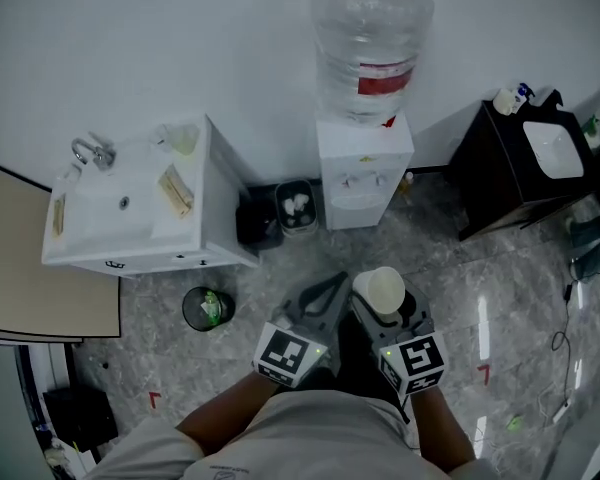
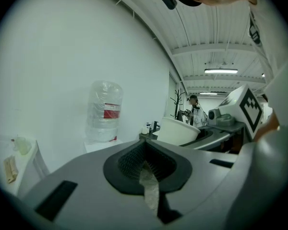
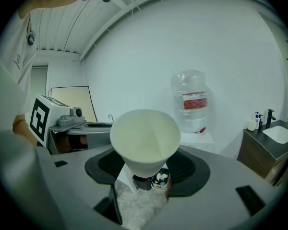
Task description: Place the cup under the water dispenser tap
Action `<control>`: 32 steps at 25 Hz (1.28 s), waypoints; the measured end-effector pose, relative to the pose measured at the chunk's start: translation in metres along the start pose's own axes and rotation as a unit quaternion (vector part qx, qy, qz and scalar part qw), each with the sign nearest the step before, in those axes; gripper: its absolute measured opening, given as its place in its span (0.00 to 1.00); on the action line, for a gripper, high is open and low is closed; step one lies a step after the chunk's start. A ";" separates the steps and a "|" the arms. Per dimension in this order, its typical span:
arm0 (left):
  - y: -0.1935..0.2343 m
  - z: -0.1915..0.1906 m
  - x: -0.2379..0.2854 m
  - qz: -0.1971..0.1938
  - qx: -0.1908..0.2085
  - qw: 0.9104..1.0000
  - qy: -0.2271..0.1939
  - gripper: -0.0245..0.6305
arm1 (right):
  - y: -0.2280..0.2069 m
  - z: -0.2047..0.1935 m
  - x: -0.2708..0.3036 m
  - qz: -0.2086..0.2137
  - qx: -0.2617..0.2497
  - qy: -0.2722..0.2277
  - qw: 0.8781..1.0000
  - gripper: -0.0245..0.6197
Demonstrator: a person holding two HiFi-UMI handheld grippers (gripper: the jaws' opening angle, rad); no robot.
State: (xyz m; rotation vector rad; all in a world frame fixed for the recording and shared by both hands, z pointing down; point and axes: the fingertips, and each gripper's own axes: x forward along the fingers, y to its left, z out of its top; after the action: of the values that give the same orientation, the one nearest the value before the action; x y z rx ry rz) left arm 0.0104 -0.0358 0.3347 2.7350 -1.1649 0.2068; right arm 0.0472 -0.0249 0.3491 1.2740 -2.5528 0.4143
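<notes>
Sitting upright in the right gripper (image 1: 382, 306), mouth up and empty: one white paper cup (image 1: 380, 288). In the right gripper view the cup (image 3: 145, 140) fills the centre, and the right gripper (image 3: 146, 169) has its jaws spread wide and pressed on the cup's lower wall. The cup is held over the grey floor (image 1: 460, 268), in front of the dispenser (image 1: 363, 173) and well apart from it.

- Left gripper (image 1: 330, 286): just beside the right one, level with it. In its own view the left gripper (image 2: 146, 164) has its jaws pressed together with nothing between them.
- Dispenser: white, against the wall, with a clear bottle (image 1: 370, 43) bearing a red label on top and taps (image 1: 352, 180) on the front. In the right gripper view the bottle (image 3: 194, 102) stands beyond the cup, to its right.
- Bin (image 1: 297, 208): dark, on the floor touching the dispenser's left side, with small white things inside.
- Sink unit (image 1: 130, 208): white, left of the bin.
- Pail (image 1: 208, 308): round, on the floor below the sink unit.
- Cabinet (image 1: 515, 168): dark, with a white basin, right of the dispenser.
</notes>
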 end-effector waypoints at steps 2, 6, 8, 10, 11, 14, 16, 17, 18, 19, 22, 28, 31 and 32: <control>0.013 0.003 0.023 0.004 0.000 1.000 -0.006 0.05 | -0.020 0.002 0.020 0.008 0.001 0.004 1.000 0.46; 0.046 0.017 0.069 0.020 -0.010 0.999 -0.033 0.05 | -0.063 0.003 0.067 0.024 -0.011 0.020 0.999 0.46; 0.064 0.023 0.089 0.032 -0.014 0.998 -0.044 0.05 | -0.083 -0.001 0.093 0.034 -0.019 0.030 0.999 0.46; 0.081 0.021 0.106 0.043 -0.019 0.998 -0.047 0.05 | -0.099 -0.010 0.118 0.044 -0.025 0.040 0.998 0.46; 0.091 0.016 0.114 0.048 -0.021 0.998 -0.044 0.05 | -0.106 -0.016 0.131 0.049 -0.030 0.043 0.997 0.46; 0.119 -0.005 0.134 0.064 -0.031 0.997 -0.040 0.05 | -0.124 -0.037 0.169 0.059 -0.051 0.050 0.996 0.46; 0.134 -0.021 0.141 0.073 -0.044 0.996 -0.040 0.05 | -0.131 -0.055 0.192 0.062 -0.063 0.058 0.994 0.46; 0.141 -0.031 0.144 0.077 -0.051 0.995 -0.040 0.05 | -0.135 -0.066 0.204 0.062 -0.067 0.062 0.994 0.46; 0.148 -0.043 0.146 0.080 -0.057 0.994 -0.039 0.05 | -0.138 -0.077 0.215 0.060 -0.073 0.065 0.993 0.46; 0.155 -0.055 0.149 0.083 -0.064 0.994 -0.037 0.05 | -0.141 -0.090 0.227 0.057 -0.078 0.068 0.993 0.46; 0.177 -0.099 0.161 0.082 -0.071 0.994 -0.029 0.05 | -0.156 -0.133 0.264 0.046 -0.079 0.073 0.993 0.46; 0.207 -0.182 0.193 0.056 -0.038 0.998 -0.008 0.05 | -0.191 -0.246 0.336 0.026 -0.083 0.105 0.991 0.46; 0.217 -0.219 0.204 0.038 0.005 0.999 0.015 0.05 | -0.211 -0.301 0.369 0.017 -0.082 0.126 0.989 0.46; 0.221 -0.229 0.207 0.037 0.008 0.999 0.018 0.05 | -0.218 -0.316 0.379 0.014 -0.081 0.133 0.988 0.46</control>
State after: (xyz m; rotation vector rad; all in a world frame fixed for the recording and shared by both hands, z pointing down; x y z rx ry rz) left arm -0.0219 -0.2857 0.6187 2.6922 -1.2604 0.2738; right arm 0.0344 -0.3132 0.8045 1.0509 -2.3296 0.3467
